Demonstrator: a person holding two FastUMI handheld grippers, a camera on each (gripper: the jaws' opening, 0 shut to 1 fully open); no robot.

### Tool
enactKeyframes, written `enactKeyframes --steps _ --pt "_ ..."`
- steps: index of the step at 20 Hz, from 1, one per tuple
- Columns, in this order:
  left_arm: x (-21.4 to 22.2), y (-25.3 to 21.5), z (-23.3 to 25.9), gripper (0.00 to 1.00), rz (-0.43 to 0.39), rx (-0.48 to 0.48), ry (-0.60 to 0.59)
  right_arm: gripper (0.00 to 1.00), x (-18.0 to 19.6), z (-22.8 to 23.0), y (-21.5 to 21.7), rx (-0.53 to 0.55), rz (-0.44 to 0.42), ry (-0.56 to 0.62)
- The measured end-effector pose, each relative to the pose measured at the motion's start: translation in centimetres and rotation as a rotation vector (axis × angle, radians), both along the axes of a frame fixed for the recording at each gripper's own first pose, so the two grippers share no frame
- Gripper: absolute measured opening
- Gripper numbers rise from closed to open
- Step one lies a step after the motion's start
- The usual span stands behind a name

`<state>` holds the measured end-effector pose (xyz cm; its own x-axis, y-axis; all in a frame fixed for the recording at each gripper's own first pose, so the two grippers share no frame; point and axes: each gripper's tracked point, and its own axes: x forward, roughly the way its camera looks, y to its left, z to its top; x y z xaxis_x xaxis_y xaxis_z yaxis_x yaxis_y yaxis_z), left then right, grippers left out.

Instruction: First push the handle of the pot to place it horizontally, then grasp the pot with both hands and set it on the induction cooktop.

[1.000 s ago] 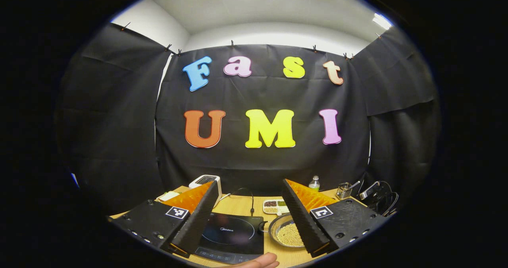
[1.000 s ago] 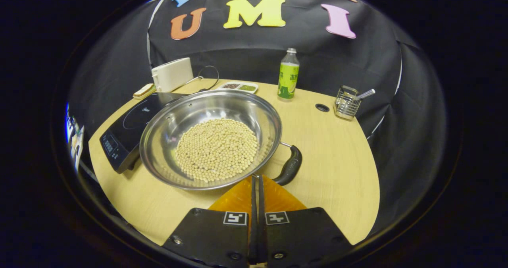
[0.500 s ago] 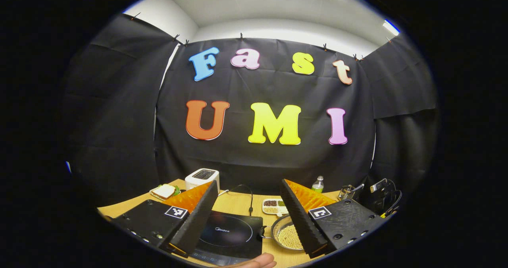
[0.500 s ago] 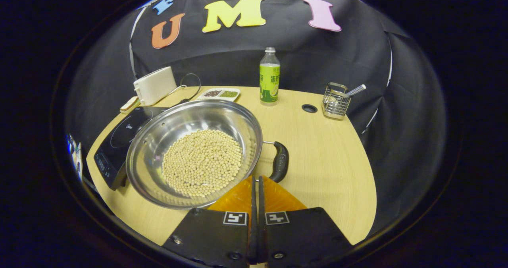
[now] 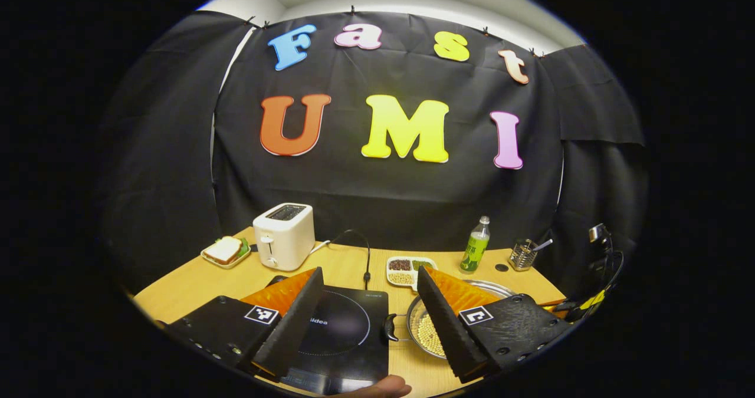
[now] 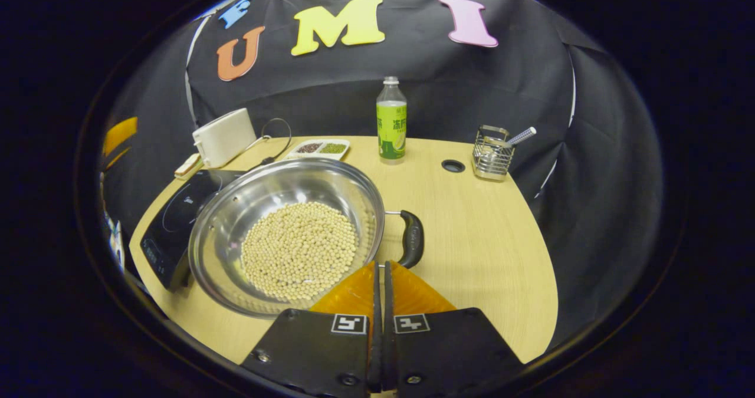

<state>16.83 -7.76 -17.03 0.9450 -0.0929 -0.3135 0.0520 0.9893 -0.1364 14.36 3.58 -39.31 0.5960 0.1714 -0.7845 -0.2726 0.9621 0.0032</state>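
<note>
- Left gripper view: the left tool [image 5: 370, 275] has its two ribbed, wedge-shaped fingers spread wide with nothing between them, above a flat, glossy black induction cooktop [image 5: 348, 333] on the pale wood-grain tabletop [image 5: 189, 280].
- Just right of the cooktop sits the round steel pot [image 5: 426, 330] of small beans; the right finger hides most of it, leaving one dark side handle [image 5: 389, 327] visible.
- Farther back stand a boxy white toaster [image 5: 283, 236], a sandwich on a plate [image 5: 225, 250], a divided tray [image 5: 410, 268], a green-labelled bottle [image 5: 475, 252] and a wire holder [image 5: 522, 255].
- Right gripper view: the right tool [image 6: 380, 265] is pressed together, holding nothing, its tips at the near rim of the shiny pot [image 6: 236, 221].
- The curved black handle [image 6: 411, 239] sticks out to the right of the pot.
- The pot covers part of the cooktop [image 6: 171, 221].
</note>
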Motion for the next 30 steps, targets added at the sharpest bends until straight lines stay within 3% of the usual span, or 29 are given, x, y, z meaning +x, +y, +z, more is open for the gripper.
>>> enactKeyframes --steps 3,5,8,14,20,23,27,28,29,30 --pt "0.7 -1.6 -2.8 0.95 -0.033 -0.01 0.068 0.04 0.4 1.7 -0.4 -0.009 -0.009 -0.057" --pt "1.0 -2.5 -4.8 0.95 -0.062 -0.004 0.112 0.14 1.1 3.1 -0.7 -0.011 -0.037 -0.113" --pt "1.3 -3.6 -7.8 0.95 -0.071 -0.002 0.184 0.99 2.9 4.3 -0.7 -0.019 -0.049 -0.201" --pt "1.8 -5.7 -11.7 0.95 -0.118 -0.013 0.285 1.0 4.7 1.2 0.0 -0.012 -0.11 -0.135" --pt "2.4 -6.9 -15.1 0.95 -0.136 -0.027 0.373 1.0 6.9 -2.0 -1.2 -0.011 -0.181 -0.163" --pt "3.1 -7.8 -16.3 0.95 -0.142 -0.044 0.393 1.0 6.5 -2.3 -0.2 0.06 -0.184 -0.151" --pt "3.0 -7.5 -17.6 0.92 -0.135 -0.008 0.426 0.95 6.5 -2.8 0.4 0.092 -0.167 -0.131" --pt "3.2 -7.3 -17.6 0.88 -0.129 -0.003 0.419 0.94 6.3 -2.8 0.9 0.109 -0.155 -0.12" --pt "3.4 -7.2 -17.7 0.75 -0.122 0.002 0.419 0.95 6.2 -3.0 1.1 0.121 -0.15 -0.107" --pt "3.5 -6.9 -17.8 0.81 -0.112 0.008 0.421 0.86 6.1 -3.1 1.0 0.115 -0.157 -0.105"
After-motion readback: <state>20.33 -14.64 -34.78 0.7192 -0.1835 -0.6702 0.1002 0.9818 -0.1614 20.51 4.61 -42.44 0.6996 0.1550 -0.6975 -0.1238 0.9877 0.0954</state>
